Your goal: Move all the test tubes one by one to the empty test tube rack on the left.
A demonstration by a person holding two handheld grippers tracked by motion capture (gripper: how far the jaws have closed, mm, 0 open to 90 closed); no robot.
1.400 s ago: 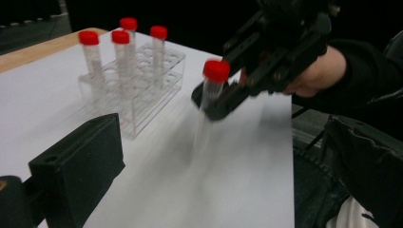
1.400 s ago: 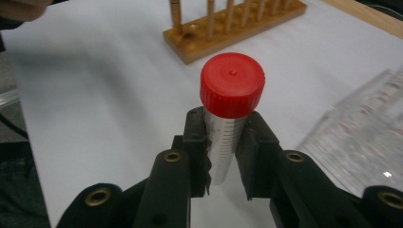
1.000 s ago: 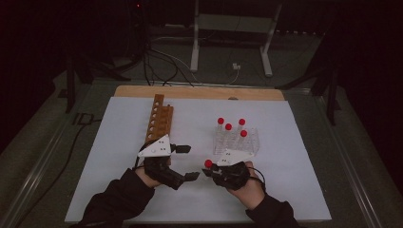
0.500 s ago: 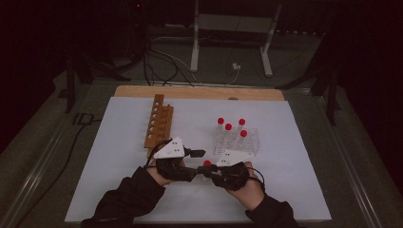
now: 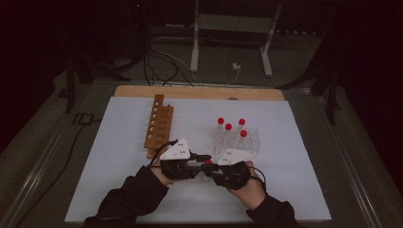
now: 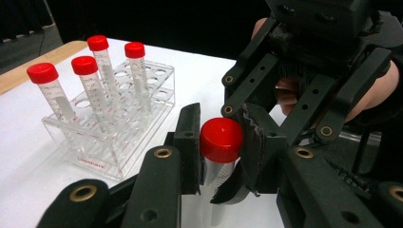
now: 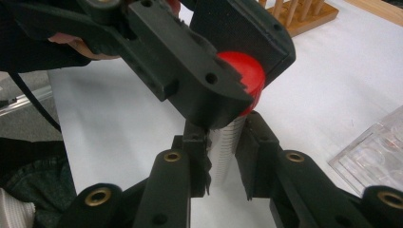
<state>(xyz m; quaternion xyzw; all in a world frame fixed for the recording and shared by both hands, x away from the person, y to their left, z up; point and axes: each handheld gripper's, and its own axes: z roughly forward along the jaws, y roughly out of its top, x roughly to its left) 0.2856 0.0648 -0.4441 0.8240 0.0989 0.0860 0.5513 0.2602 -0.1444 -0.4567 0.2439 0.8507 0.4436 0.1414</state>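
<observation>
Red-capped tube btwn both grippers: right gripper jaws pinching body, left gripper jaws on cap (upright).

At the centre of the frame, the right gripper clamps the clear body of a tube. Above it, the left gripper closes on the tube's red cap. A wooden rack sits upper right.

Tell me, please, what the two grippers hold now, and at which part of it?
Both hold one red-capped tube. The left gripper closes its jaws around the red cap; the right gripper clamps the clear body just below the cap.
</observation>
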